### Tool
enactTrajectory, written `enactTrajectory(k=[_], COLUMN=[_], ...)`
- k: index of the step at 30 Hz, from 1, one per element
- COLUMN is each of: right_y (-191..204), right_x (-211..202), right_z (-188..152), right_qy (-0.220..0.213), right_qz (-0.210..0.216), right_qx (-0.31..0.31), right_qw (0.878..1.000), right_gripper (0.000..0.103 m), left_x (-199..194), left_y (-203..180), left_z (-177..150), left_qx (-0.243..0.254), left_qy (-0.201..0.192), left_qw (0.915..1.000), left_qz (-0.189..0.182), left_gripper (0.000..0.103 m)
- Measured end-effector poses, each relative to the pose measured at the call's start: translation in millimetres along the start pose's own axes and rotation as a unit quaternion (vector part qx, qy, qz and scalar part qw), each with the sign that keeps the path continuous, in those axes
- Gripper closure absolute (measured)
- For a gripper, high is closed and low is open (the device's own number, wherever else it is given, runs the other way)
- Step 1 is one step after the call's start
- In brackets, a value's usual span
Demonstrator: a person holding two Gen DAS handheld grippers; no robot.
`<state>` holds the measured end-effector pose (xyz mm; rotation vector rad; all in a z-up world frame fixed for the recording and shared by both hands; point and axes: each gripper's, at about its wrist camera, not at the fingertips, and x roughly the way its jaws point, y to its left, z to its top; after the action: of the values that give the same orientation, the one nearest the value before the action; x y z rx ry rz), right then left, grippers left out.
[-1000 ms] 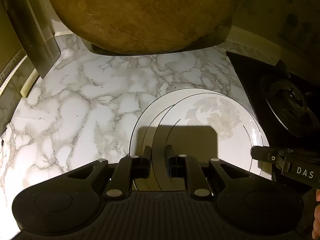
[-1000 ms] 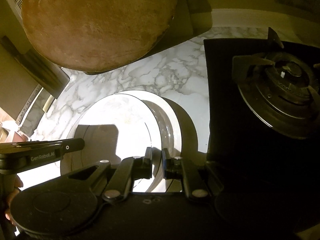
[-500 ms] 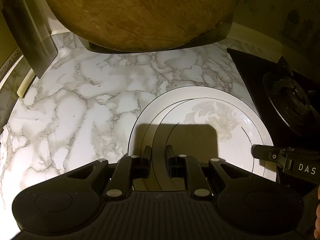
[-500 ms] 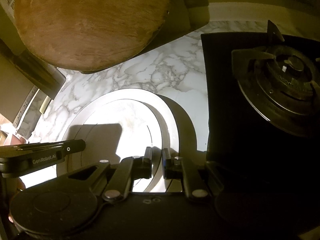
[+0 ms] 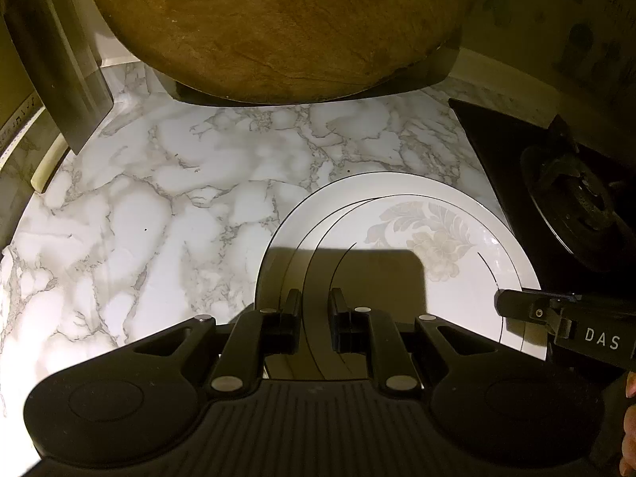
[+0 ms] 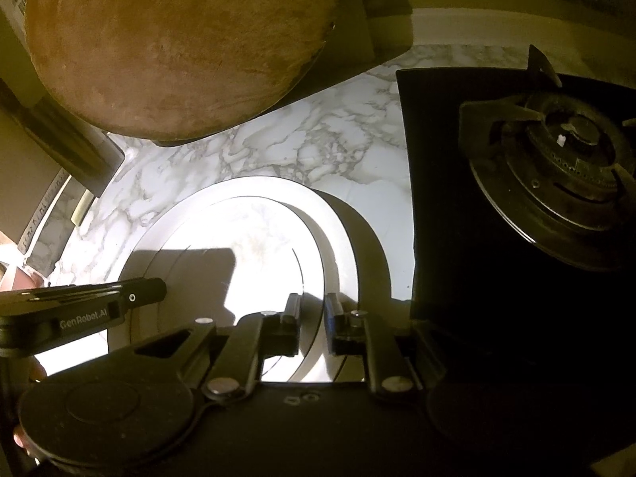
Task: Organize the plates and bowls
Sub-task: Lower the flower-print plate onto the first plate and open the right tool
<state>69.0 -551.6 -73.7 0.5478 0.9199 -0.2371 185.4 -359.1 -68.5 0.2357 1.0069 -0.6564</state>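
A white plate with a pale flower pattern (image 5: 433,238) is over a larger white plate (image 5: 318,198) on the marble counter (image 5: 159,198); I cannot tell whether they touch. My left gripper (image 5: 314,312) is shut on the flowered plate's left rim. My right gripper (image 6: 313,318) holds the opposite rim (image 6: 318,238); its jaws are opening, with the rim still between the pads. Each gripper shows in the other's view: the right gripper (image 5: 516,304) at the plate's right edge, the left gripper (image 6: 147,292) at its left edge.
A big round wooden board (image 5: 278,28) leans at the back of the counter. A black gas stove (image 6: 556,151) borders the plates on the right. A dark metal object (image 5: 67,67) stands at the far left. A person's fingers (image 5: 630,417) show at the right edge.
The flowered plate's far rim now lies further inside the larger plate's rim than a second ago. Both grippers keep their places on the rims.
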Motion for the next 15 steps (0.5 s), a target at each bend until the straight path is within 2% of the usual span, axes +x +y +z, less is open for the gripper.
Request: enactTrajectory(k=[5, 15], right_y=[0.8, 11.8], right_x=[-0.8, -14.9], right_z=[0.2, -3.1], right_qy=[0.002, -0.023], right_qz=[-0.003, -0.015], right_qx=[-0.003, -0.031], right_qw=[1.0, 0.999], right_gripper=[0.09, 0.083], left_x=[-1.6, -16.5], left_y=[3.7, 10.5], left_z=[0.5, -6.1], left_qx=[0.002, -0.002], left_qy=[-0.001, -0.01], left_qw=[1.0, 0.9999], left_qz=[-0.004, -0.007], left_gripper=[0.09, 0.09])
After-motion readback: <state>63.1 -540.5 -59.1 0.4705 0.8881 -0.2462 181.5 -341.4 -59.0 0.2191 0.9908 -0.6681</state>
